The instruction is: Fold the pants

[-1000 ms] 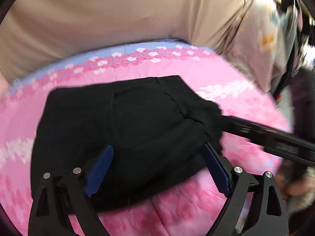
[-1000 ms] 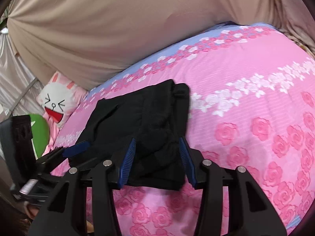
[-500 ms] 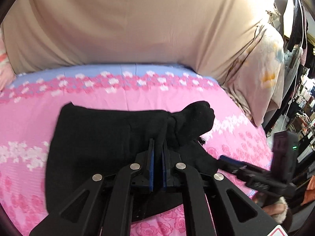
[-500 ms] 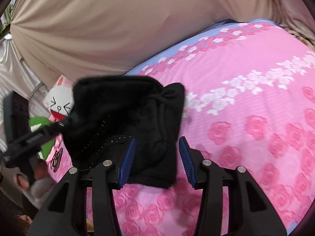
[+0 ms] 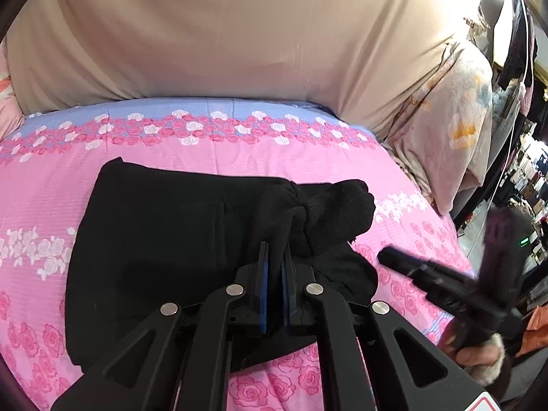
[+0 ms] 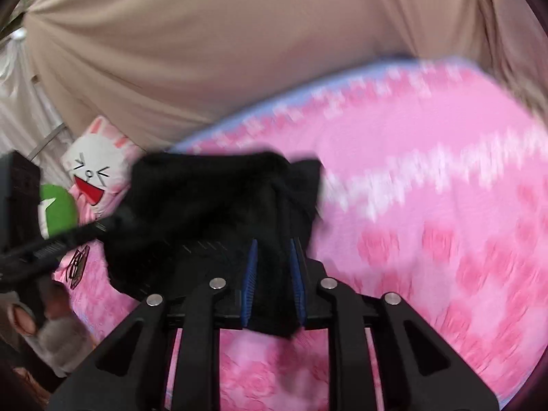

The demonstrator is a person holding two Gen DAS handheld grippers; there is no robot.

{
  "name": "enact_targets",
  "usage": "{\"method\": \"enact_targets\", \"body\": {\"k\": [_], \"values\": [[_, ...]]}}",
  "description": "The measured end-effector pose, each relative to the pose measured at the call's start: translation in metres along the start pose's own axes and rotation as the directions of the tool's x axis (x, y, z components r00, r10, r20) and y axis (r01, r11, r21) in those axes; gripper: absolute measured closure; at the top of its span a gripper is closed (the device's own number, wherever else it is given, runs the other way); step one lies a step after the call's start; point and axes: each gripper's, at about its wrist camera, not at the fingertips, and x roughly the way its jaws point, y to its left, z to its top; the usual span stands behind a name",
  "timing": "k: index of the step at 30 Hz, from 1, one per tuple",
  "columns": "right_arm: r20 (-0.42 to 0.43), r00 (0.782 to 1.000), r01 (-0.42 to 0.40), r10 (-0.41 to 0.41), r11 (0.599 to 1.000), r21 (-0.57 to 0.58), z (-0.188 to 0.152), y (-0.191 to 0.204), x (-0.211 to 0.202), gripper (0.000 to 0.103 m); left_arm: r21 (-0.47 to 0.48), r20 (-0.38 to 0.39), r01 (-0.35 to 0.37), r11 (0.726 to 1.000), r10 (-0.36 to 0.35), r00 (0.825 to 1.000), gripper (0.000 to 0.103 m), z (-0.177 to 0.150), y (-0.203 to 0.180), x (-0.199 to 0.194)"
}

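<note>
Fleecy black pants; left tongs pinching fabric

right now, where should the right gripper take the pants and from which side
Take the pants at the bunched end, coming in from the side of the right gripper: that end stands up off the bed, thick enough to pinch, and lies nearest it.

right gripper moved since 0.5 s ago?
Yes. In the left wrist view the right gripper has pulled back from the black pants, rightward over the pink bedspread; it was at their edge before.
</note>
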Motion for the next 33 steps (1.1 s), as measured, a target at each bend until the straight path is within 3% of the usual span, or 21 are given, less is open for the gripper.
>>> {"method": "enact_targets", "body": {"k": [3,4,5,8,9,10,11,13,17,21,25,28,30,33], "values": [[-0.025,0.999,0.031,-0.034,0.995,-0.092,0.022,0.001,0.026,0.081,-0.011,0.017,0.002,1.0,-0.002,1.0,0.098,0.005,0.005,-0.004],[-0.058,0.997,0.043,-0.049,0.994,-0.101,0.029,-0.007,0.045,0.068,-0.011,0.021,-0.002,1.0,0.002,1.0,0.098,0.006,0.006,-0.004],[-0.074,0.995,0.065,-0.073,0.992,-0.104,0.032,-0.014,0.059,0.063,-0.007,0.021,-0.004,1.0,0.005,1.0,0.098,0.008,0.007,-0.004],[-0.138,0.989,0.032,-0.045,0.995,-0.097,0.039,-0.027,0.09,0.06,0.0,0.023,-0.011,1.0,0.011,1.0,0.098,0.012,0.008,-0.005],[-0.155,0.988,-0.002,-0.009,0.997,-0.071,0.041,-0.032,0.098,0.061,-0.001,0.025,-0.01,1.0,0.01,1.0,0.098,0.012,0.009,-0.006],[-0.169,0.985,-0.032,0.024,0.998,-0.045,0.042,-0.035,0.102,0.068,-0.003,0.027,-0.011,1.0,0.011,1.0,0.098,0.012,0.009,-0.006],[-0.162,0.987,-0.021,0.015,0.999,-0.038,0.042,-0.037,0.1,0.072,-0.005,0.026,-0.009,1.0,0.009,1.0,0.098,0.012,0.01,-0.005],[-0.127,0.992,-0.004,-0.003,0.998,-0.057,0.041,-0.031,0.083,0.095,-0.008,0.023,-0.005,1.0,0.005,1.0,0.098,0.013,0.013,-0.004],[-0.116,0.993,-0.039,0.028,0.995,-0.091,0.029,-0.006,0.058,0.098,-0.015,0.017,0.014,1.0,-0.014,1.0,0.098,0.012,0.016,-0.001],[-0.212,0.97,-0.144,0.12,0.984,-0.103,0.011,0.025,0.077,0.099,-0.008,0.011,0.032,0.999,-0.032,0.999,0.098,0.012,0.01,0.005],[-0.234,0.96,-0.172,0.156,0.984,-0.047,0.006,0.029,0.103,0.098,-0.003,-0.005,0.045,0.999,-0.045,0.999,0.098,0.01,0.007,0.008],[-0.25,0.952,-0.186,0.175,0.982,-0.02,0.003,0.022,0.108,0.098,0.032,-0.064,0.061,0.998,-0.059,0.996,0.098,0.0,-0.002,0.021],[-0.227,0.961,-0.164,0.157,0.986,-0.015,0.0,0.014,0.085,0.097,0.065,-0.109,0.064,0.996,-0.056,0.992,0.096,-0.01,-0.01,0.032],[-0.162,0.987,-0.024,0.021,1.0,-0.019,-0.001,-0.007,0.044,0.09,0.09,-0.16,0.076,0.993,-0.061,0.985,0.093,-0.028,-0.019,0.047]]}}
